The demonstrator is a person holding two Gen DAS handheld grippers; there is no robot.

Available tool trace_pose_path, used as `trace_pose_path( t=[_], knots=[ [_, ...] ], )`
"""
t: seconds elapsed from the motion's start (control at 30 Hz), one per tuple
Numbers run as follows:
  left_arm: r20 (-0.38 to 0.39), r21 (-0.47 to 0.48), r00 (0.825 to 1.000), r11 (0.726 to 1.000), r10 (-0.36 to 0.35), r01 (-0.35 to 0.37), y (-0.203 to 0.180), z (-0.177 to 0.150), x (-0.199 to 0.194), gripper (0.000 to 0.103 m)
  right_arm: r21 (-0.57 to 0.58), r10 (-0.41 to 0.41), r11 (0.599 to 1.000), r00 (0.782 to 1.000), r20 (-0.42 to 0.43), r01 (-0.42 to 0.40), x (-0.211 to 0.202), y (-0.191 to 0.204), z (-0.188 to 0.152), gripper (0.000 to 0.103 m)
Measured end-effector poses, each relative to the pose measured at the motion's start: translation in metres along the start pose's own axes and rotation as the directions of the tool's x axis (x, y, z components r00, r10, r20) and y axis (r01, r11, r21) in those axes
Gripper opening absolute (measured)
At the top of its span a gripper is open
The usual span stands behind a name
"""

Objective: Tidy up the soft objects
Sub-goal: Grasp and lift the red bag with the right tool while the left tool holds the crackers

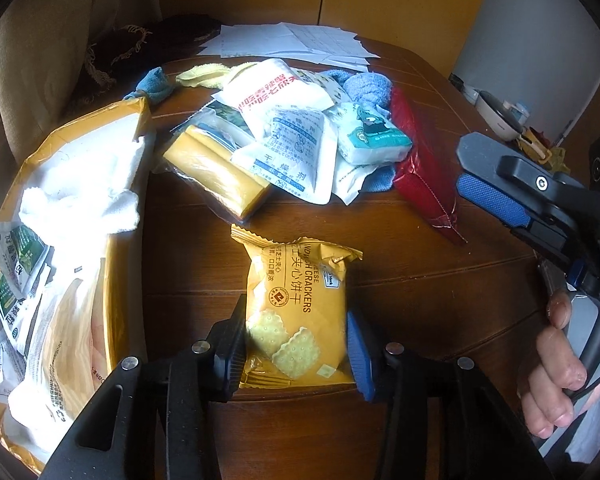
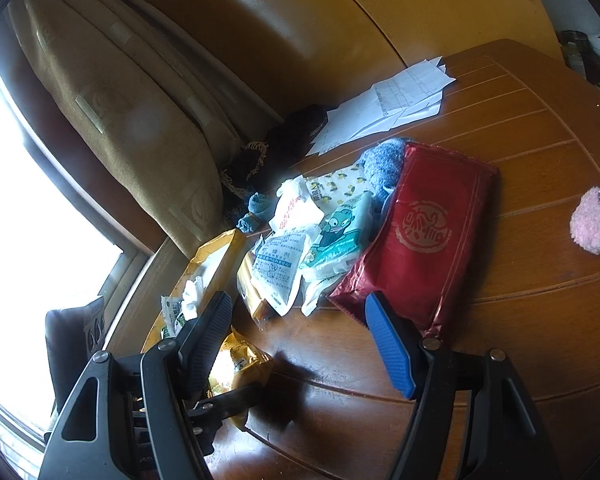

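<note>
**Cracker packet gripped on the table**

Left gripper (image 1: 296,354) is clenched on the yellow cracker packet (image 1: 296,308), pads pressing both its sides, on the wooden table (image 1: 400,292). At 12 o'clock lies the pile of soft packets (image 1: 284,136); at 9 o'clock, the yellow bag (image 1: 60,240). Right gripper (image 2: 296,344) hangs released, empty.

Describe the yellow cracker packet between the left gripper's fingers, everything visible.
The cracker packet is a glossy yellow foil pillow pack with crimped ends, printed with square crackers and the word CRACKERS. It lies on the wooden table, apart from the pile beyond. The left gripper pinches its near end, one pad on each side.
</note>
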State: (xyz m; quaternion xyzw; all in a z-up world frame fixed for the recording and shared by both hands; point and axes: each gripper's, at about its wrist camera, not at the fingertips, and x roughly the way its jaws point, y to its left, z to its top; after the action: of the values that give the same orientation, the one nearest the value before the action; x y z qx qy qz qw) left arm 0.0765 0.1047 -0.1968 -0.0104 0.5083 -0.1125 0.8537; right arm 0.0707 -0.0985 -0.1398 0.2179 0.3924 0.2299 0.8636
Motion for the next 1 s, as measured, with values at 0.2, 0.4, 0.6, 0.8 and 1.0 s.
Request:
trace_pose_path(
  t=[0.2,0.4,0.6,0.8,1.0],
  knots=[
    [0.021,-0.024,0.999,0.999,-0.04,0.041,0.006,-0.001,-0.005,0.046,0.029,-0.131,0.991,0.991,0.008,0.131,-0.001,-0.007,0.021,0.069],
    [0.031,-0.03,0.997,0.997,-0.074,0.075,0.009,-0.004,-0.007,0.046,0.219,-0.337,0.915,0.941,-0.041,0.337,0.012,-0.045,0.05,0.069],
    [0.023,-0.037,0.997,0.996,-0.077,0.078,0.012,-0.002,-0.003,0.046,0.238,-0.345,0.903,0.934,-0.095,0.358,0.035,-0.059,0.051,0.069],
    [0.018,-0.039,0.997,0.996,-0.075,0.076,0.011,-0.004,-0.002,0.046,0.18,-0.402,0.894,0.911,-0.087,0.411,0.038,-0.049,0.047,0.059],
    [0.016,-0.039,0.997,0.997,-0.07,0.071,0.009,-0.003,-0.001,0.046,0.159,-0.426,0.887,0.901,-0.083,0.434,0.039,-0.045,0.046,0.044]
  ],
)
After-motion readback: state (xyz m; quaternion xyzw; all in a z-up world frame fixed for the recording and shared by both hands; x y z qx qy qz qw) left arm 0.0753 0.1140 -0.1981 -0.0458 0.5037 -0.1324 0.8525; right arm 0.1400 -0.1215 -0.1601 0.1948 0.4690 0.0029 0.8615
